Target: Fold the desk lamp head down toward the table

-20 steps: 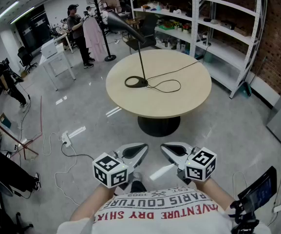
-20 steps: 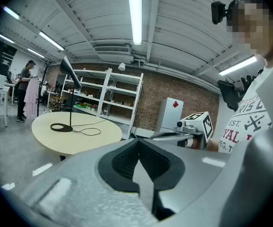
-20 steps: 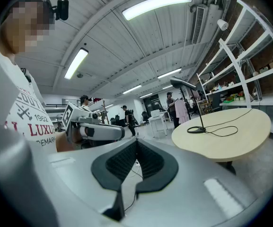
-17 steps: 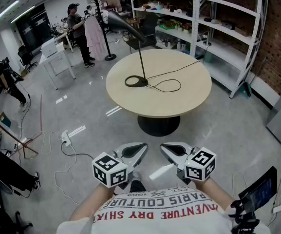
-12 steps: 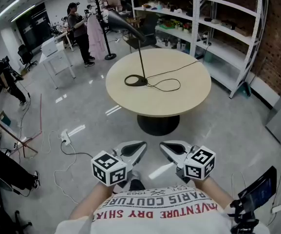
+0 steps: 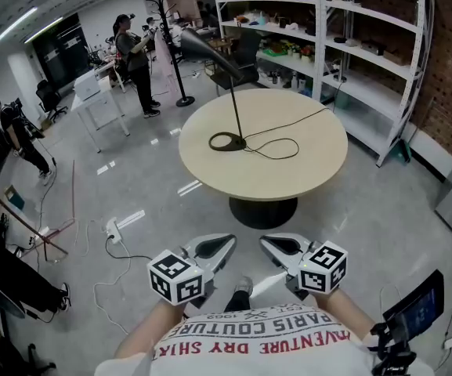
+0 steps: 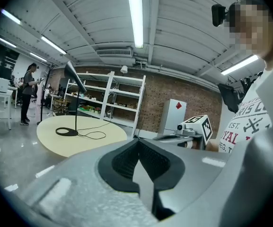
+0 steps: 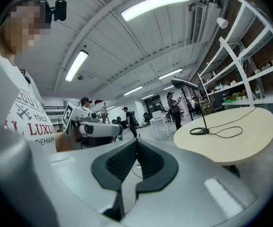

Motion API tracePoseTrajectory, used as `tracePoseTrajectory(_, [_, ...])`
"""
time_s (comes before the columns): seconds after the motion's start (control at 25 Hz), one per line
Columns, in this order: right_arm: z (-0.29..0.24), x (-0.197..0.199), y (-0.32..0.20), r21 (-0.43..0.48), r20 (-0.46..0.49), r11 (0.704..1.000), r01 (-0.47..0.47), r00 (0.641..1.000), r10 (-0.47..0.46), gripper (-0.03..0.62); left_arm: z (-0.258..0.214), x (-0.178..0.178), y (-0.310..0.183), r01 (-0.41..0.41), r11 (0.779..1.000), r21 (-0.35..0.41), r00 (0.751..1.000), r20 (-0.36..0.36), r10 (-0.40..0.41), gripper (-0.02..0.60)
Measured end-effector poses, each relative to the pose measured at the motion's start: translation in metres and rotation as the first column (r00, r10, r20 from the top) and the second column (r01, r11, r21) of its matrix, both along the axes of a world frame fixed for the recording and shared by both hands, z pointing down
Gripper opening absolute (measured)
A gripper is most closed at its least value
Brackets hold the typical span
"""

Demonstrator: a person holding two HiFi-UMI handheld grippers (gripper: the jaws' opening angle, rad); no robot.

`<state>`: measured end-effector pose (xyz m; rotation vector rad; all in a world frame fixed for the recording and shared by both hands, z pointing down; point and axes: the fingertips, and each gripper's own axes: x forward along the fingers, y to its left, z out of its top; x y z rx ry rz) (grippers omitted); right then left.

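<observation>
Currently, black thin-stemmed desk lamp [image 6: 235, 104] stands upright mid-frame on round beige table [image 6: 304, 171], cone-shaped head [image 6: 198, 47] raised toward upper left. Left claw [image 6: 219, 247] and right claw [image 6: 273, 247], both pinched shut and empty, hang at bottom centre, well apart from the table; likely carried closed for the approach.

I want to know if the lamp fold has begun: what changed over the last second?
Very little. The head view has shifted: the round table and desk lamp sit slightly lower and further right in frame, probably because the person is stepping closer. Nothing was gripped or released. The left gripper and right gripper stay shut and empty near the body, and the lamp's head is still raised.
</observation>
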<state>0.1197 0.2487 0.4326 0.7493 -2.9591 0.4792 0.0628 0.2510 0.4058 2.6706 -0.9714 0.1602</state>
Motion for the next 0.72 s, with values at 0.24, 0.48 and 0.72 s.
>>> tracePoseTrajectory(0.24, [0.008, -0.008, -0.030, -0.016, -0.001, 1.000, -0.011, 1.000, 0.011, 0.006, 0.010, -0.013, -0.029, -0.011, 1.000, 0.010, 1.000, -0.002, 0.011, 0.002])
tracePoseTrajectory(0.48, [0.010, -0.029, -0.090, 0.000, -0.021, 1.000, -0.022, 1.000, 0.022, 0.006, 0.019, -0.040, -0.084, -0.021, 0.999, 0.025, 1.000, 0.009, 0.021, 0.002])
tracePoseTrajectory(0.72, [0.012, -0.050, -0.167, -0.009, -0.039, 0.999, -0.051, 0.998, 0.051, 0.006, 0.022, -0.071, -0.164, -0.022, 1.000, 0.007, 1.000, 0.002, 0.022, 0.002])
